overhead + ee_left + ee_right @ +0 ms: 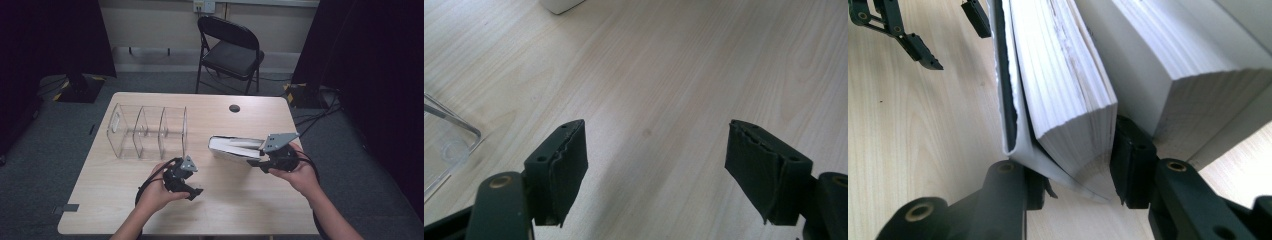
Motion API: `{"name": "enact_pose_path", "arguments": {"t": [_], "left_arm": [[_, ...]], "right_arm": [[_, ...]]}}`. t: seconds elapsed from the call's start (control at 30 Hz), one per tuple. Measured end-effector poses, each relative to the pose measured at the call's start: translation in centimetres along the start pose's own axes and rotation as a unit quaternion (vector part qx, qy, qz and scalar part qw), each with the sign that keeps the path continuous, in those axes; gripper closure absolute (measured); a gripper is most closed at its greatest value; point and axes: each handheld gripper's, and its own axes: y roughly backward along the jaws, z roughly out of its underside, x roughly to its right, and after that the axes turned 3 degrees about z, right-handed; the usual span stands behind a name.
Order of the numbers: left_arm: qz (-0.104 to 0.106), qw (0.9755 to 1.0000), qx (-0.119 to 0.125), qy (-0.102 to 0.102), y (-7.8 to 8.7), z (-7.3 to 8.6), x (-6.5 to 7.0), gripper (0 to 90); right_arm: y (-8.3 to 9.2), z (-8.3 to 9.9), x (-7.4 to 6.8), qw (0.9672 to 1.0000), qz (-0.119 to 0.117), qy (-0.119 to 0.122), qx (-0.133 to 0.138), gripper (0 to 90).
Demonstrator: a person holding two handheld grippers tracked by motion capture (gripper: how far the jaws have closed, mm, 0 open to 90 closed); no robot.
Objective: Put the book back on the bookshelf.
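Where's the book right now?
In the high view the book lies right of centre on the table, just right of the clear organizer, with the right gripper clamped on its near corner.

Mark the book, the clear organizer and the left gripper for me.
book [231, 148]: high view, white cover near its left end.
clear organizer [146, 131]: high view, middle compartment wall.
left gripper [656, 170]: left gripper view, midway between its open fingertips.
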Motion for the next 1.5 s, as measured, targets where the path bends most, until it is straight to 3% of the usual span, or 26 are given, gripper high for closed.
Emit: {"name": "enact_pose_path", "arguments": {"t": [0.23,0.37,0.57,0.83,1.2,1.5], "left_arm": [[-0.002,1.0000,0.003,0.002,0.1,0.1,0.0,25.0],[-0.001,1.0000,0.004,0.000,0.3,0.0,0.3,25.2],[-0.002,1.0000,0.004,-0.003,0.4,0.0,0.3,25.4],[0.000,1.0000,-0.002,-0.005,0.4,-0.1,0.4,25.9],[-0.003,1.0000,-0.002,0.002,0.7,-0.1,0.2,26.5],[-0.005,1.0000,-0.001,0.006,0.8,-0.1,0.2,26.5]], "right_arm": [[0.1,-0.4,-0.1,0.9996,-0.008,0.020,-0.016,63.9],[0.3,-1.2,-0.2,0.9985,-0.002,0.035,-0.041,66.6],[0.5,-1.9,0.0,0.9977,-0.005,0.050,-0.046,69.4],[1.0,-2.0,-0.1,0.9977,-0.027,0.041,-0.047,70.2],[2.3,-1.5,-0.8,0.9956,-0.080,0.035,-0.034,70.4],[2.2,-2.1,-0.3,0.9947,-0.078,0.021,-0.064,70.5]]}}
